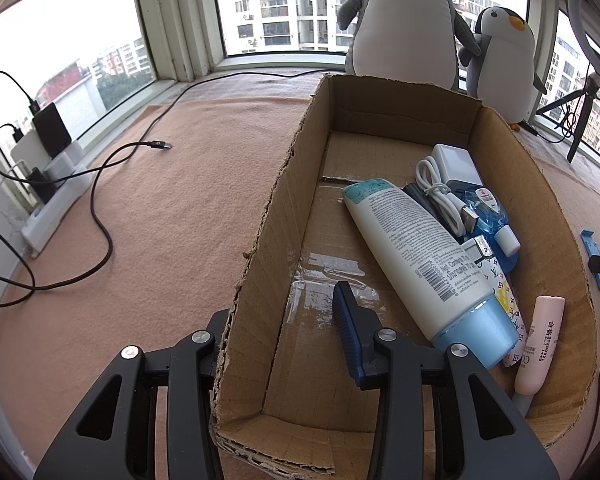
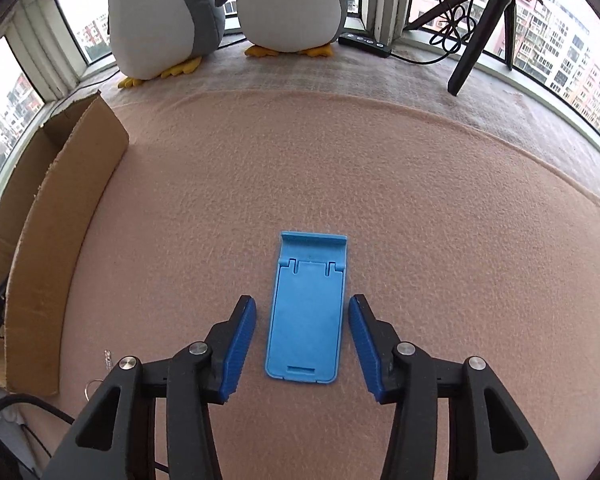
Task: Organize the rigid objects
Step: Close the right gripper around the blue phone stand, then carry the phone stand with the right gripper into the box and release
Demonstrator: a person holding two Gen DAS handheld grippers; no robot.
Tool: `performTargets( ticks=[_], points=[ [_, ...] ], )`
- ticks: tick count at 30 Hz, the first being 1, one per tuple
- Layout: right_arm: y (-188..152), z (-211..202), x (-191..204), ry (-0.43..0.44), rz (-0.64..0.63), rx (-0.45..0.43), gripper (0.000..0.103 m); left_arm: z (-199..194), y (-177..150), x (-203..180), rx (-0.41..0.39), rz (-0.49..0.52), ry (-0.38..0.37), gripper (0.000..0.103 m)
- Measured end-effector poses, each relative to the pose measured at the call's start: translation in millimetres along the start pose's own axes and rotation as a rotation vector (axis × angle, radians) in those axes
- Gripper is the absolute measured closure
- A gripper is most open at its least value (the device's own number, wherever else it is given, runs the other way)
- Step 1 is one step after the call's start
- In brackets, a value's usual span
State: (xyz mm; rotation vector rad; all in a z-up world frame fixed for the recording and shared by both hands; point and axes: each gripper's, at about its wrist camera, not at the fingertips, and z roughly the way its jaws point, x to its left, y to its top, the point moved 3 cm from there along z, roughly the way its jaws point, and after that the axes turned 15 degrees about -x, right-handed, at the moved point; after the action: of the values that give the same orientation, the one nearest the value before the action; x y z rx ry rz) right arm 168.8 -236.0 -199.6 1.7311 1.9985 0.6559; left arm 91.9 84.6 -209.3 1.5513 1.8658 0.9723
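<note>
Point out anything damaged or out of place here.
The cardboard box has ragged, torn wall edges, worst at its near corner, and the left gripper straddles that torn wall. One blue phone stand lies flat on the blanket outside the box, between the right gripper's open jaws.

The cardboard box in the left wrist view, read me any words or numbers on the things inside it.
White squeeze tube with light blue cap: "Net Contents" beside a barcode; the remaining fine print is too small to read.
Pale pink cylindrical tube: "1443", after Chinese characters too blurred to read.
White patterned pouch: monogram shapes only, not legible.
</note>
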Motion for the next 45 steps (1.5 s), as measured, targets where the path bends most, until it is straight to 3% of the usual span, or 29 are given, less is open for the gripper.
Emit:
performTargets(
  ticks=[2, 15, 31, 45],
  points=[
    [1, -1, -2, 0.001, 0.003, 0.001, 0.069, 0, 0, 0, 0.0, 0.0, 0.0, 0.064],
    [7, -25, 9, 0.063, 0.038, -0.049, 0.07, 0, 0, -1, 0.001, 0.001, 0.0, 0.064],
    [60, -79, 122, 0.297, -0.088, -0.184, 0.07, 0, 0, -1, 0.001, 0.001, 0.0, 0.064],
    [60, -66, 199, 0.35, -0.194, -0.185, 0.07, 0, 0, -1, -0.001, -0.001, 0.0, 0.064]
  ],
)
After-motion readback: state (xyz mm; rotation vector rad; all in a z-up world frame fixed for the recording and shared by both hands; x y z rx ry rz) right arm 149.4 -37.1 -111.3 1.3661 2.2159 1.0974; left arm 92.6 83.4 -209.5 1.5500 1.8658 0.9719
